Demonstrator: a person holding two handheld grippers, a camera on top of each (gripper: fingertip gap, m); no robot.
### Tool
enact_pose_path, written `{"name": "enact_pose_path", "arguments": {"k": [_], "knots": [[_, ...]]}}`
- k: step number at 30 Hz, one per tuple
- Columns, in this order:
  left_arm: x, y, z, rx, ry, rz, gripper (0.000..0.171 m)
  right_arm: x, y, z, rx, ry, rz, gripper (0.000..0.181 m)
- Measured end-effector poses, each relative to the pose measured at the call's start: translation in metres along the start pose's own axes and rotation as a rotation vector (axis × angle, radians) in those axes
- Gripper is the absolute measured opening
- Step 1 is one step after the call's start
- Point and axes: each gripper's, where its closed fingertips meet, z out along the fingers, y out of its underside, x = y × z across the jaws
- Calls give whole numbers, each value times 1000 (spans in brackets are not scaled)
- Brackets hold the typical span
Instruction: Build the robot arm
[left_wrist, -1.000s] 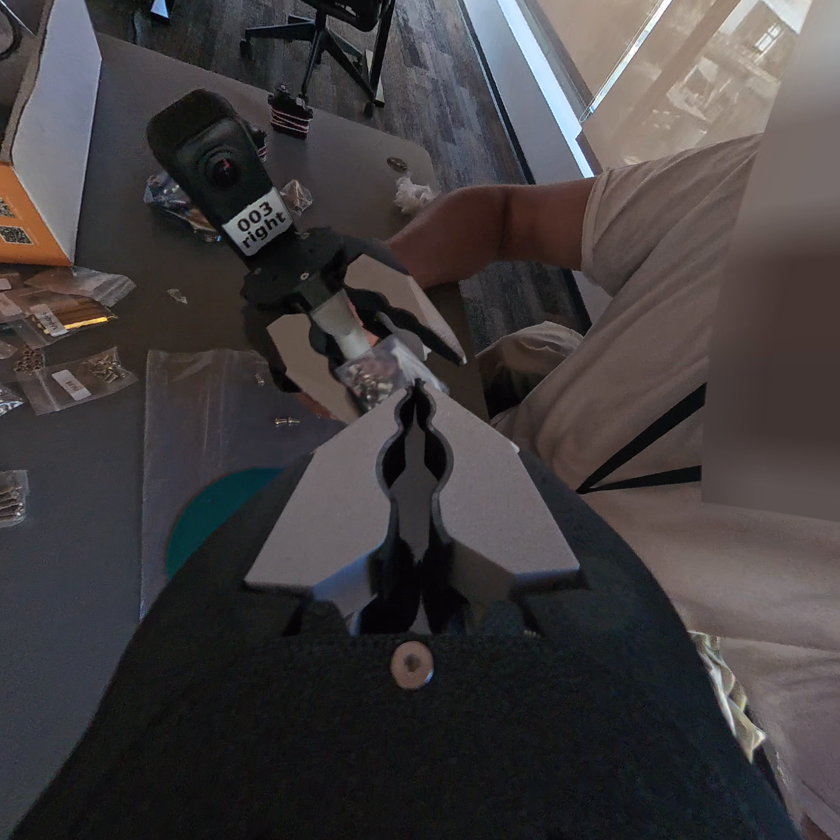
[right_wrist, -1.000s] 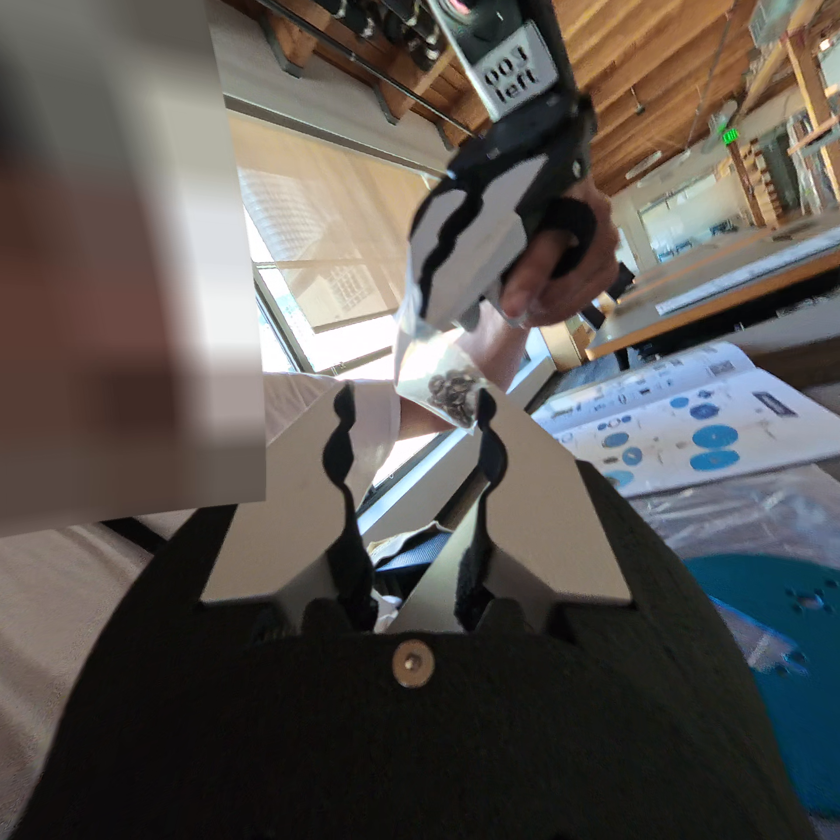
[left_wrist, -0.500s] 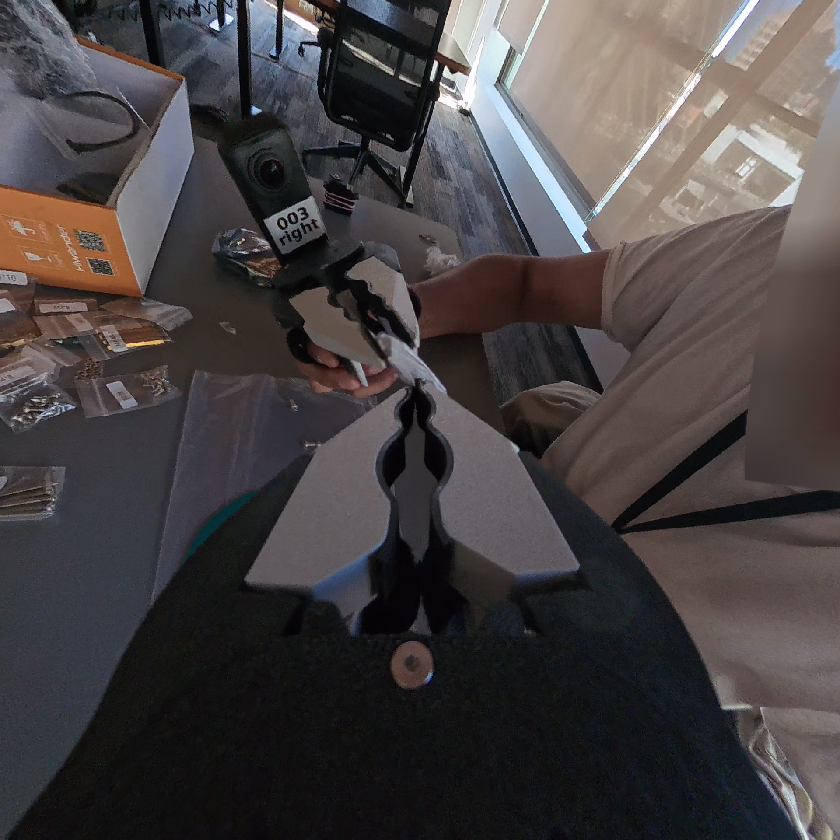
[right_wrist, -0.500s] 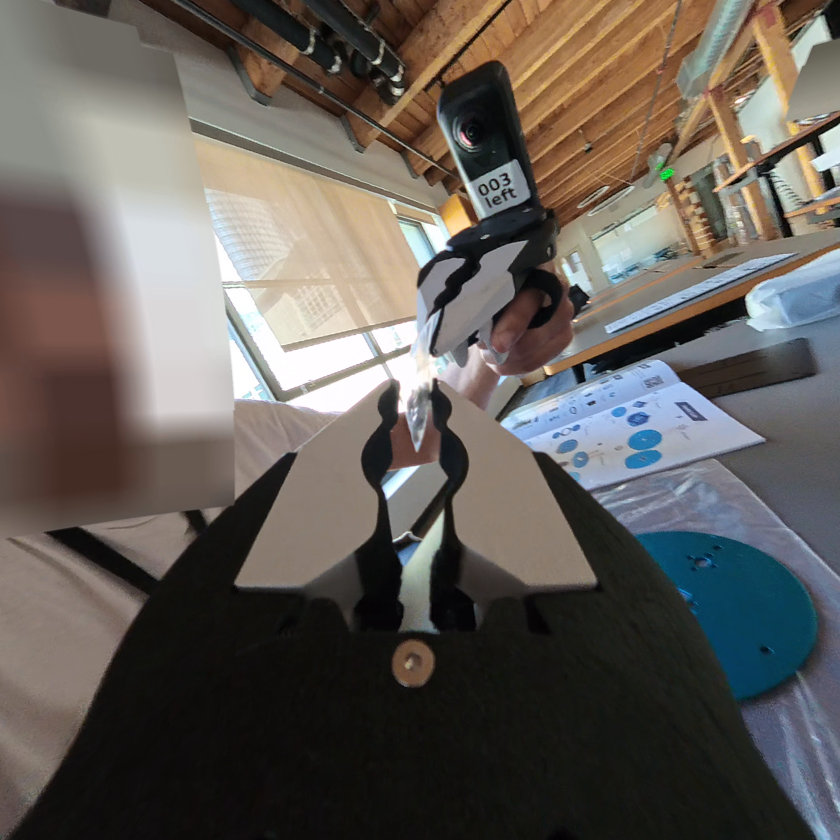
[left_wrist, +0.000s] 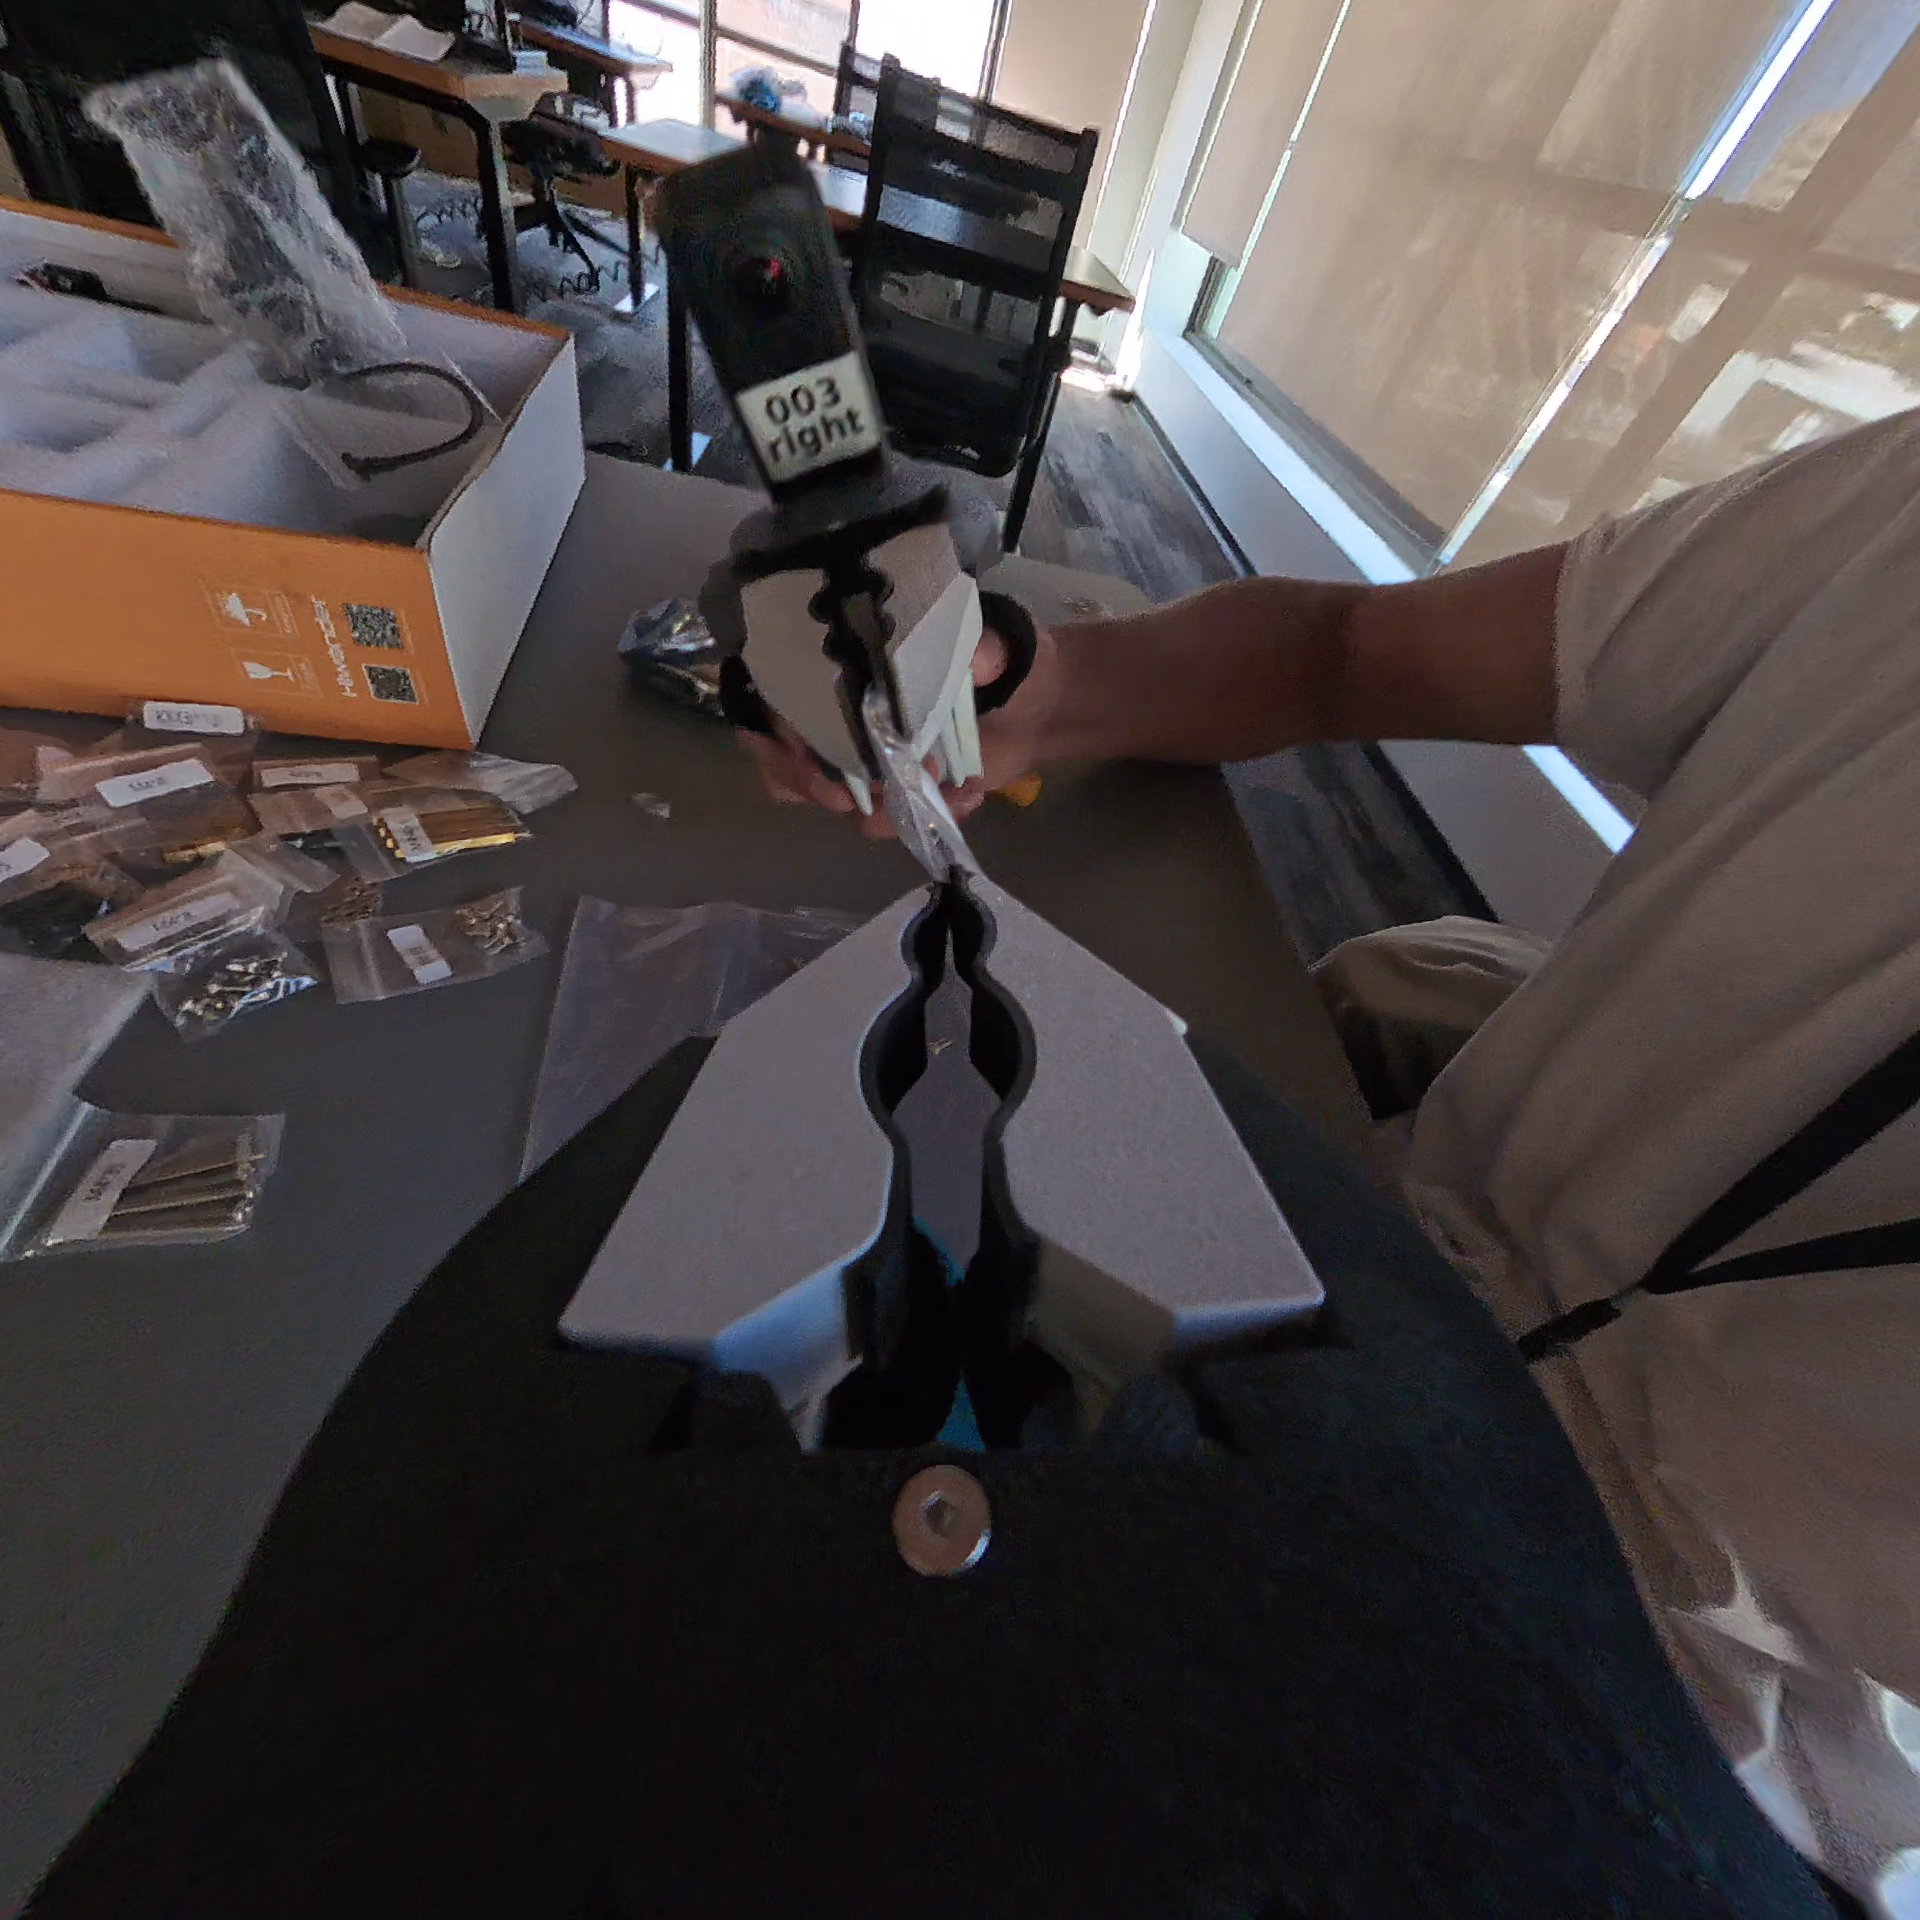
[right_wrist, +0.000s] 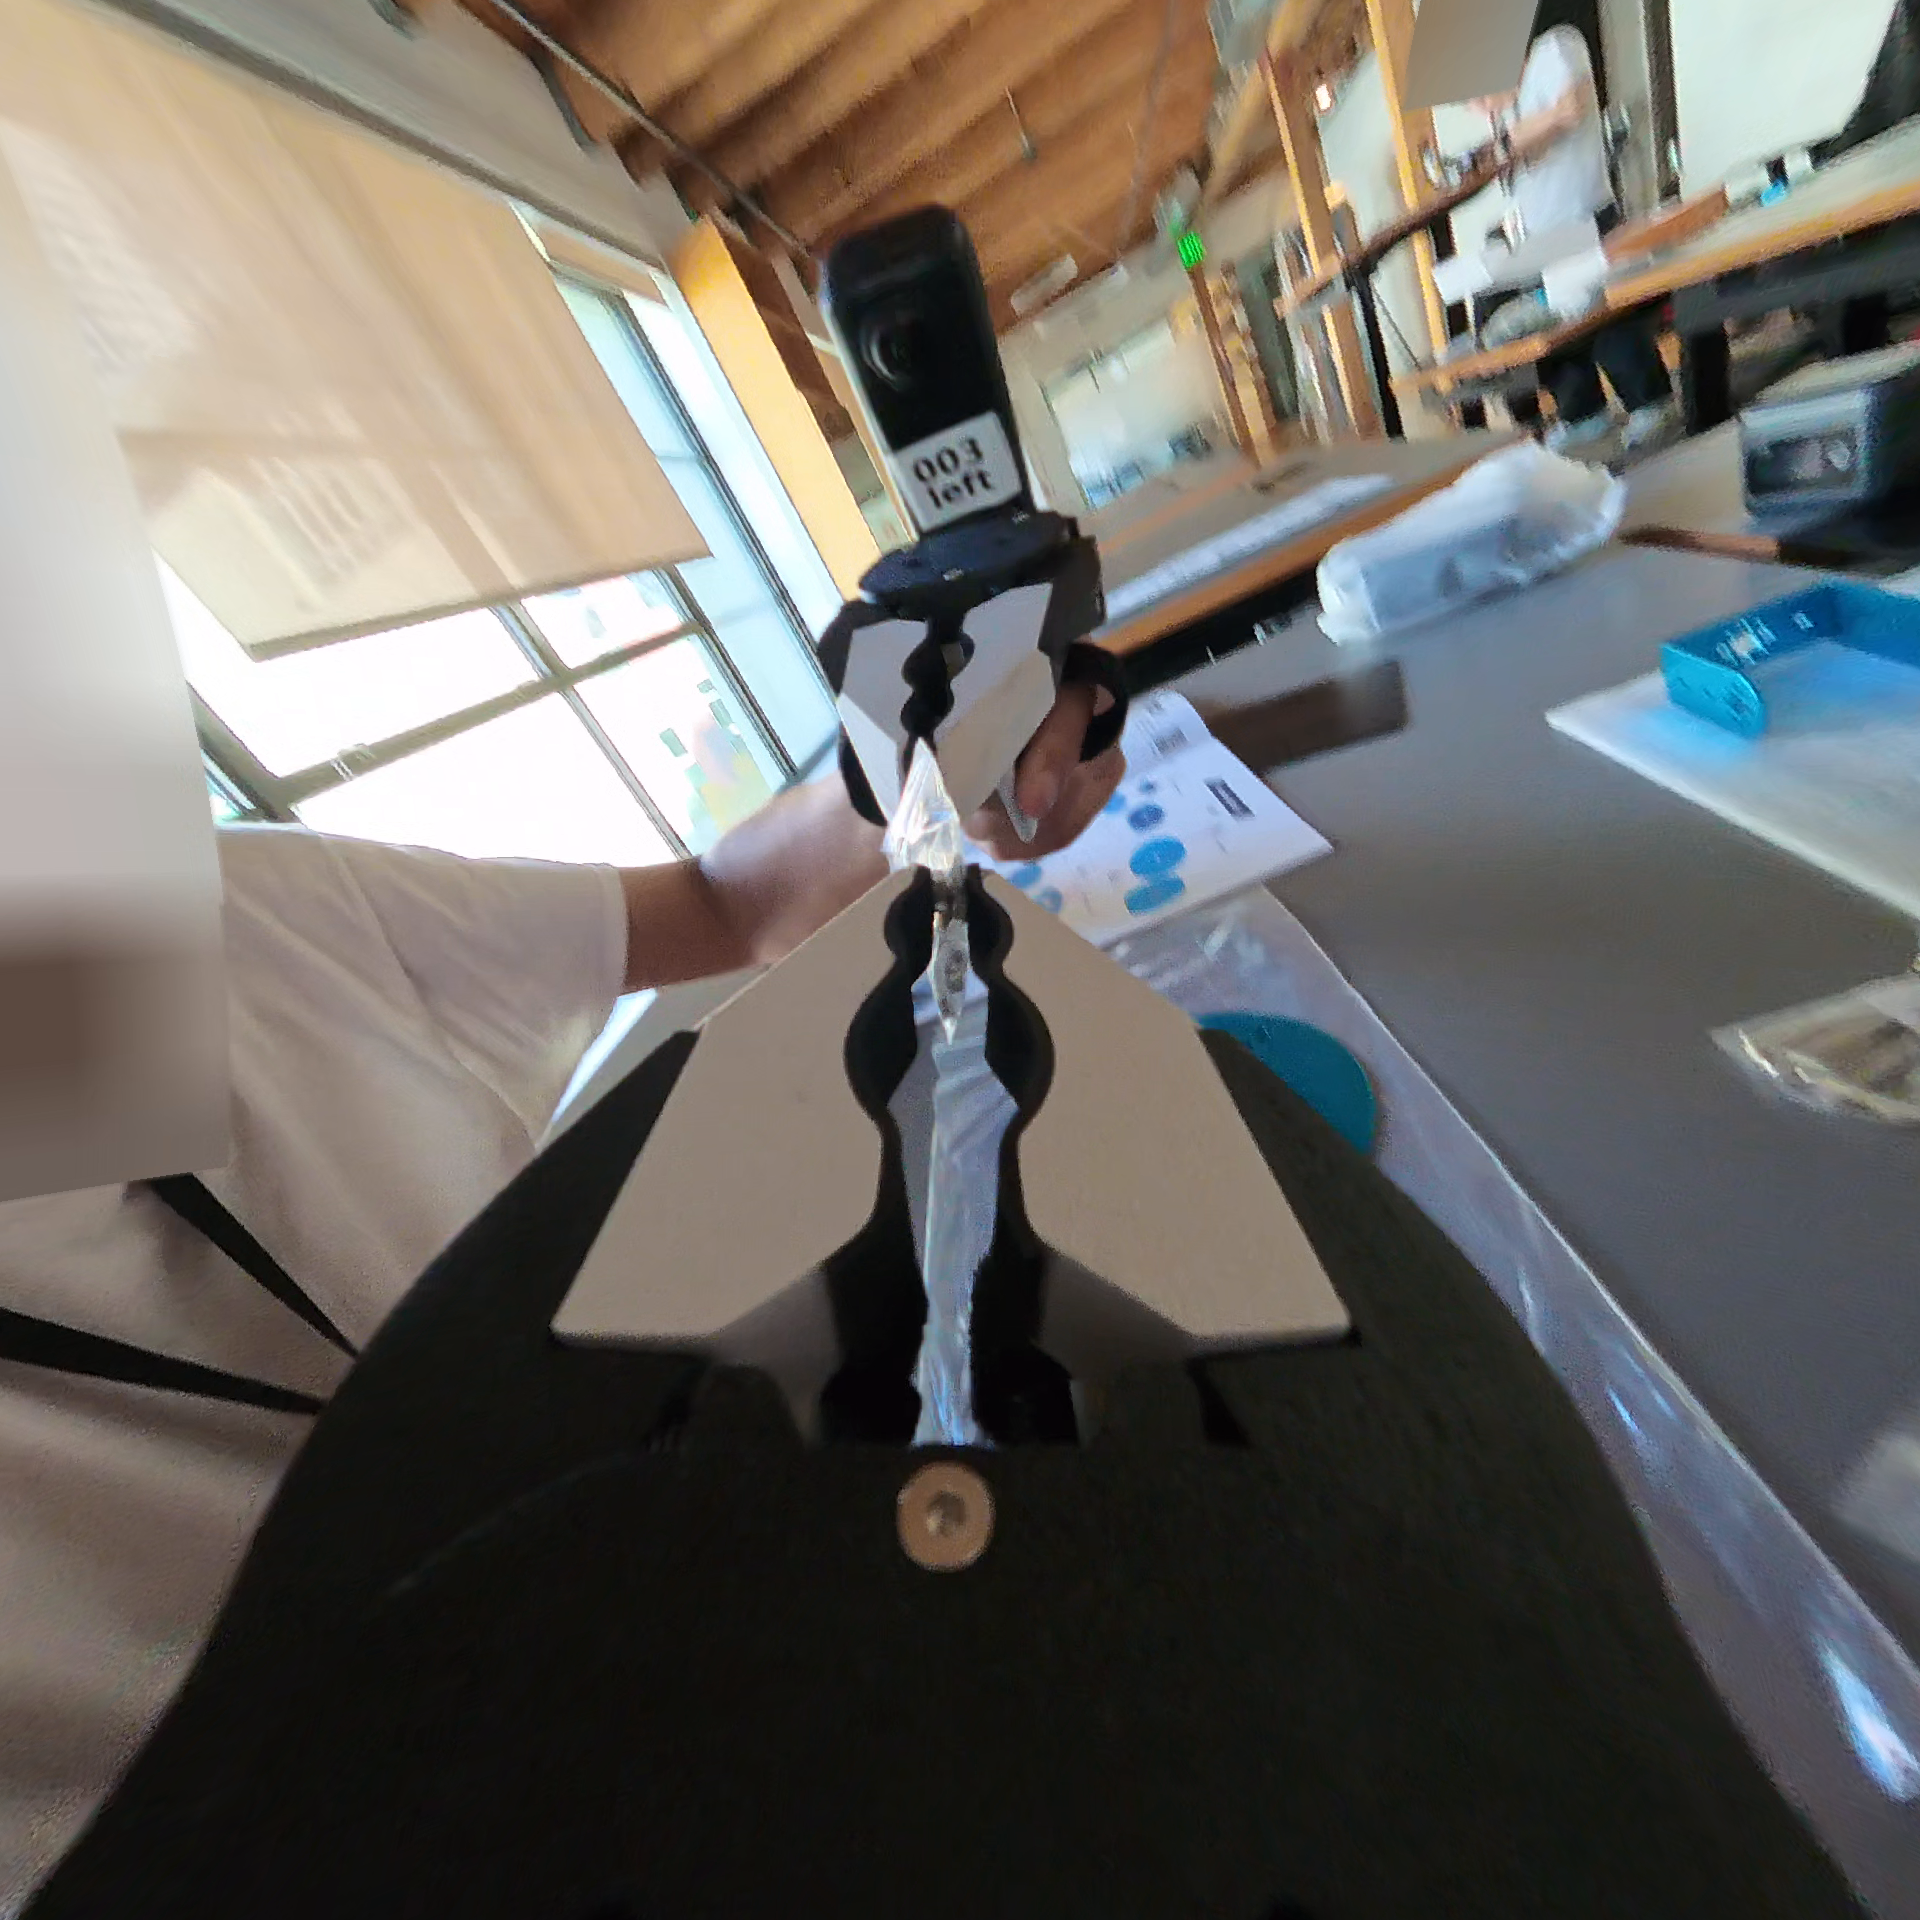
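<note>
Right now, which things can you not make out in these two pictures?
- Contents of the small clear bag: too small, pinched between the left claw and the right claw.
- Teal disc: mostly hidden by the right claw in its view.
- Far workbenches: blurred.
- Packets: cut by the left edge.

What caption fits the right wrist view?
Right gripper and left gripper both shut on a small clear bag stretched between them above the grey table.

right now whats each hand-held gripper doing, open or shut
Left hand-held gripper: shut on one end of the small clear bag.
Right hand-held gripper: shut on the other end of the same bag.
</note>
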Motion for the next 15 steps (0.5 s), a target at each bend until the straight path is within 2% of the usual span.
{"name": "enact_pose_path", "arguments": {"k": [2,4,6,8,10,12,15], "knots": [[-4,4,10,30,-1,9,0,4,5,-10,-22,26,14,4],[-5,1,17,83,10,23,0,-2,5,-16,28,-5,0,5],[-8,-2,23,103,11,25,0,-3,16,-17,14,-21,-2,20],[-10,-3,27,92,15,30,0,-5,27,-19,-45,-27,6,13],[-10,-4,29,87,19,33,0,-3,21,-27,-37,12,-43,5],[-11,-4,30,89,20,32,0,-3,18,-33,-44,23,-81,5],[-12,-3,32,93,32,14,0,-3,30,-33,-117,30,-105,16]]}}
